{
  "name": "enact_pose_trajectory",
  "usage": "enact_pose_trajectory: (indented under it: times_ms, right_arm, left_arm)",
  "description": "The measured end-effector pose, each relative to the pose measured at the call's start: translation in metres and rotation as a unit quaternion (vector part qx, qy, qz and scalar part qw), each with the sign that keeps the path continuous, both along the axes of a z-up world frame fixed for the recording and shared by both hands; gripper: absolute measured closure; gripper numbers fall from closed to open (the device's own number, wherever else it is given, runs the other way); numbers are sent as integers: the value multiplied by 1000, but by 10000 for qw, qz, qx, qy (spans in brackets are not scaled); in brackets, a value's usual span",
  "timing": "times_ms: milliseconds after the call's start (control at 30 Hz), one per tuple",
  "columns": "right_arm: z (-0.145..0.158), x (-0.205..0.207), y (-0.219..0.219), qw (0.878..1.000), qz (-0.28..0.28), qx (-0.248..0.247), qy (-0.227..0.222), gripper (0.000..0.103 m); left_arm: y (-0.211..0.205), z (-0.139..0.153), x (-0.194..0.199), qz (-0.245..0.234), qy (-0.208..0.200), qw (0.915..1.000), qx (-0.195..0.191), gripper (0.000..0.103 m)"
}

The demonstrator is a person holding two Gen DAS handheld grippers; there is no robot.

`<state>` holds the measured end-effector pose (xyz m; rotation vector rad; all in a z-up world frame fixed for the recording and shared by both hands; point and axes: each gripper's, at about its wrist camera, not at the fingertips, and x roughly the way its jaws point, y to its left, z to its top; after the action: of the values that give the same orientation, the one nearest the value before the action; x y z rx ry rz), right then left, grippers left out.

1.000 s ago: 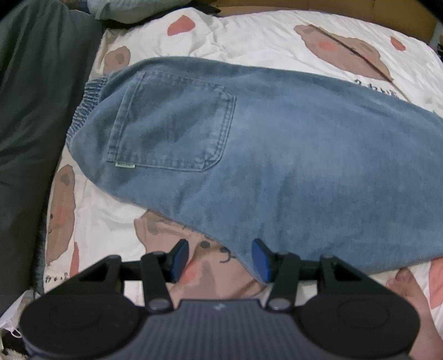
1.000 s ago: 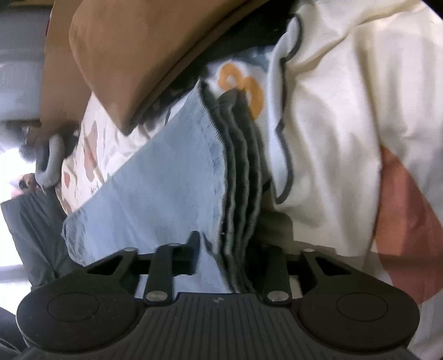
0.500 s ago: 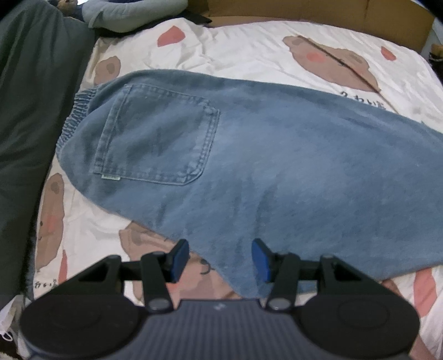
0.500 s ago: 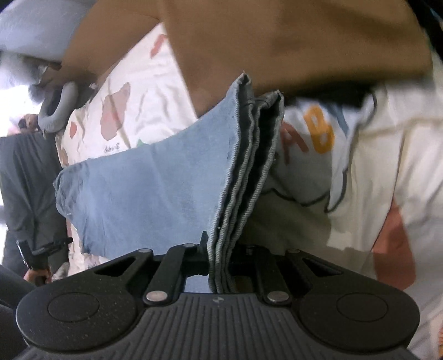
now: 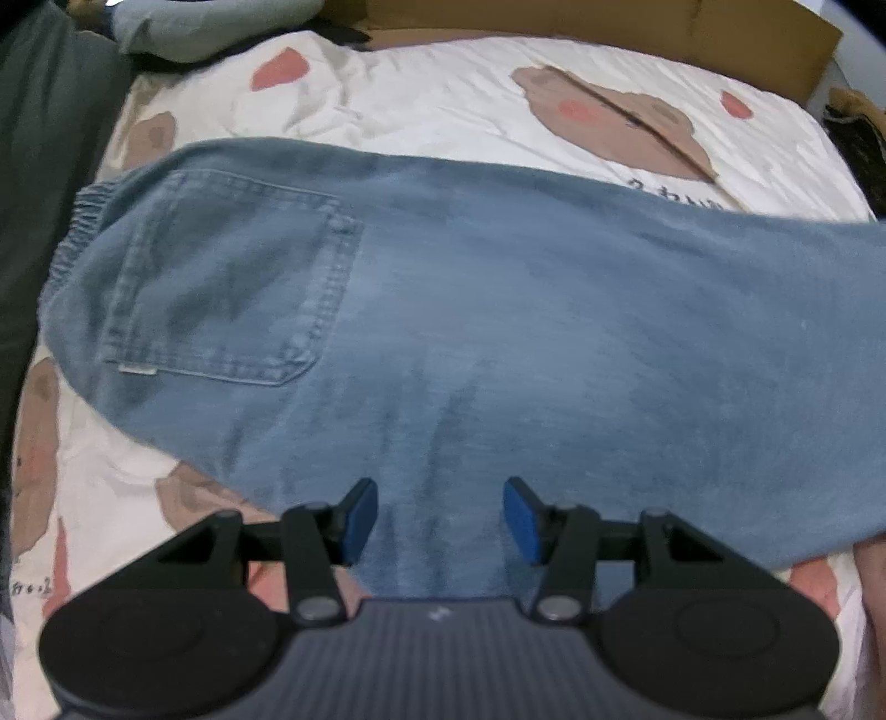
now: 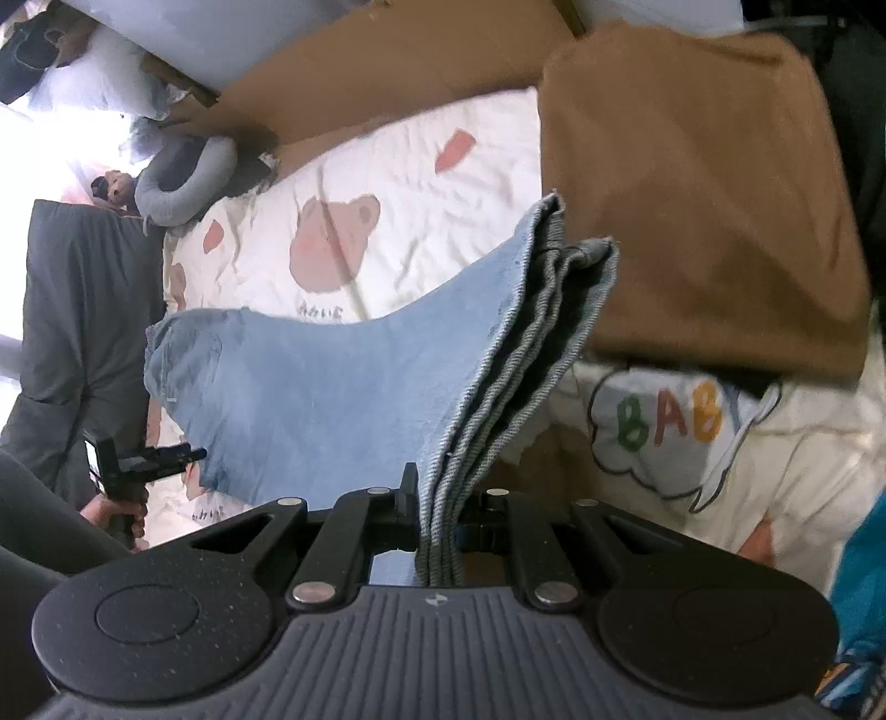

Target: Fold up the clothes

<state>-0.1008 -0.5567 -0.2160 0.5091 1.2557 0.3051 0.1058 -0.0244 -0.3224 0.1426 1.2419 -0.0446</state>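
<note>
Bed sheet (image 5: 443, 111), white with bear and pink blob prints, is serving as the work surface in both views. Nearest the left wrist camera, the left gripper (image 5: 440, 518) is hanging just above the near edge of the jeans (image 5: 526, 310), blue pads (image 5: 357, 518) standing apart with nothing pinched between them, only denim lying flat underneath. Jeans are lying folded lengthwise across the sheet, back pocket (image 5: 232, 277) facing up toward the left, elastic waistband (image 5: 72, 232) at the far left edge, leg running off to the right. Dark grey fabric (image 5: 33, 166) is lying along the left side, and a brown cardboard panel (image 5: 609, 27) is standing at the far end of the bed. From the right wrist camera, the right gripper (image 6: 437, 509) is clamped tight on the stacked hem layers of the jeans (image 6: 332, 399), hem end lifted off the sheet and fanning out above the fingers while the waist end is resting further back. Just beyond, a brown garment (image 6: 692, 194) is lying over a white garment with "BAB" lettering (image 6: 670, 421). At far left, a person's hand (image 6: 119, 509) is gripping the other gripper's handle, and a grey neck pillow (image 6: 183, 177) is lying near the cardboard.
</note>
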Motion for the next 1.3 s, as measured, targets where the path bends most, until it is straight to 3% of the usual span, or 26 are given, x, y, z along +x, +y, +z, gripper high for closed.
enact_pose_trajectory:
  times_ms: [167, 533, 767, 1100, 1300]
  right_arm:
    - [37, 12, -13, 9989, -265, 301, -239, 95]
    - [98, 41, -42, 9972, -454, -133, -573, 95]
    - [106, 40, -61, 9956, -657, -467, -487, 95]
    - [92, 46, -49, 9953, -742, -591, -192, 94]
    - [95, 51, -33, 9949, -746, -668, -146, 94]
  left_arm:
    - [-5, -3, 4, -151, -4, 9998, -142, 50]
    - [-15, -6, 20, -478, -95, 9977, -470, 50]
    - [-33, -2, 32, -757, -268, 9933, -830, 50]
    - [-81, -14, 42, -1368, -279, 9805, -1386, 50]
    - [-107, -33, 34, -1824, -30, 9690, -1669, 61]
